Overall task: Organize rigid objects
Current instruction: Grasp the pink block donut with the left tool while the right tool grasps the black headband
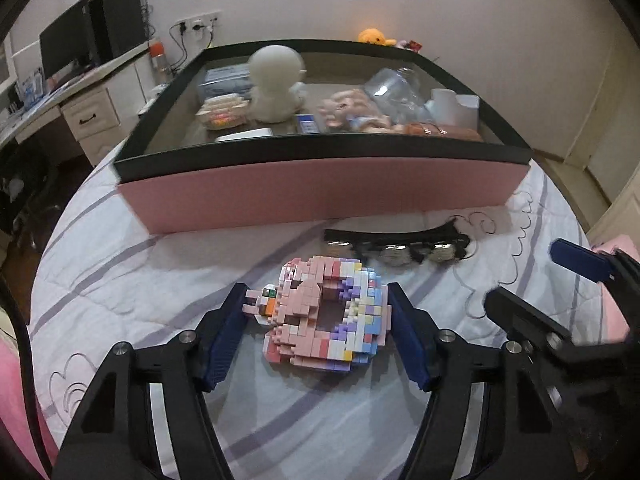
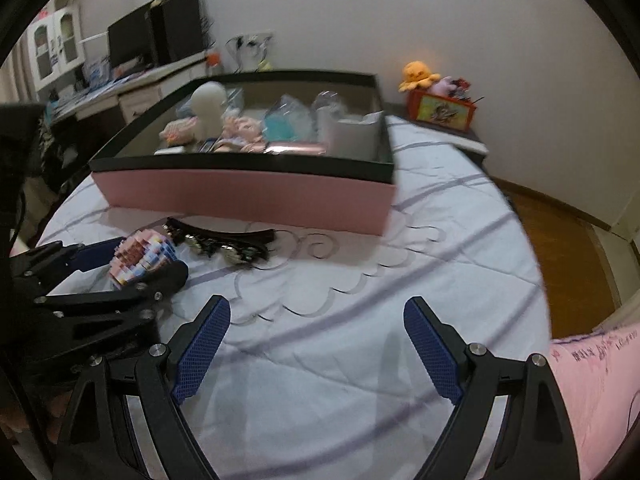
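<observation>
A pink and pastel brick-built ring figure (image 1: 326,314) lies on the white bedsheet. My left gripper (image 1: 316,320) is open, with its blue pads on either side of the figure, close to it; the figure still rests on the sheet. The figure also shows in the right wrist view (image 2: 140,258), between the left gripper's fingers (image 2: 100,258). A black hair band with shiny beads (image 1: 396,246) lies just beyond the figure, also in the right wrist view (image 2: 224,244). My right gripper (image 2: 316,324) is open and empty above bare sheet, to the right of the left gripper.
A large pink box with a black rim (image 1: 320,196) stands on the bed behind the items, holding a white doll figure (image 1: 276,80), a clear bottle and other small things. A desk with a monitor (image 1: 64,48) stands at left. A toy box (image 2: 440,106) sits at the far right.
</observation>
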The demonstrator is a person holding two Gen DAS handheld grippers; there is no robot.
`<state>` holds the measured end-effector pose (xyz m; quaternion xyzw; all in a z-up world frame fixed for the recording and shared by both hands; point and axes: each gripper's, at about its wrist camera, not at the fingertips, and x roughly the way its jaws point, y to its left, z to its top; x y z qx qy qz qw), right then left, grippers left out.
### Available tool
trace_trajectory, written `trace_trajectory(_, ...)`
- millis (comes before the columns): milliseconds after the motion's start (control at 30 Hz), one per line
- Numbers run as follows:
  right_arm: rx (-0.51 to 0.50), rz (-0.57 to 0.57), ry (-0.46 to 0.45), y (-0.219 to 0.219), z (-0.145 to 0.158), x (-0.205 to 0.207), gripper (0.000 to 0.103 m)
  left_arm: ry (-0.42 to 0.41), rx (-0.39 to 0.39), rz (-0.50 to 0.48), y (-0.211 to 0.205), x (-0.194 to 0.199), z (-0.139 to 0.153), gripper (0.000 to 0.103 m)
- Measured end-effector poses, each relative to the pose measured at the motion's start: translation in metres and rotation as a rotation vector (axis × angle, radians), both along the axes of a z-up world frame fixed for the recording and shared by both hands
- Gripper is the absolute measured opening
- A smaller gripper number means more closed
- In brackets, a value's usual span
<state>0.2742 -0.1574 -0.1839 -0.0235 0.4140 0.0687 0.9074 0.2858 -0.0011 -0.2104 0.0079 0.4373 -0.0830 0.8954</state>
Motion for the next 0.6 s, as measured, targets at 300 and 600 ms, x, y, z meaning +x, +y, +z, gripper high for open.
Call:
trace_trajectory(300,0.010,0.098,0.072,0.045,-0.005,0.035,0.090,-0.009,0.038,0.123,0.053,0.002,0.003,0.069)
trace_trajectory(600,-0.004,0.094,0.103,0.072,-0.015,0.061,0.092,-0.008,0.003,0.117,0.067,0.006,0.001,0.069)
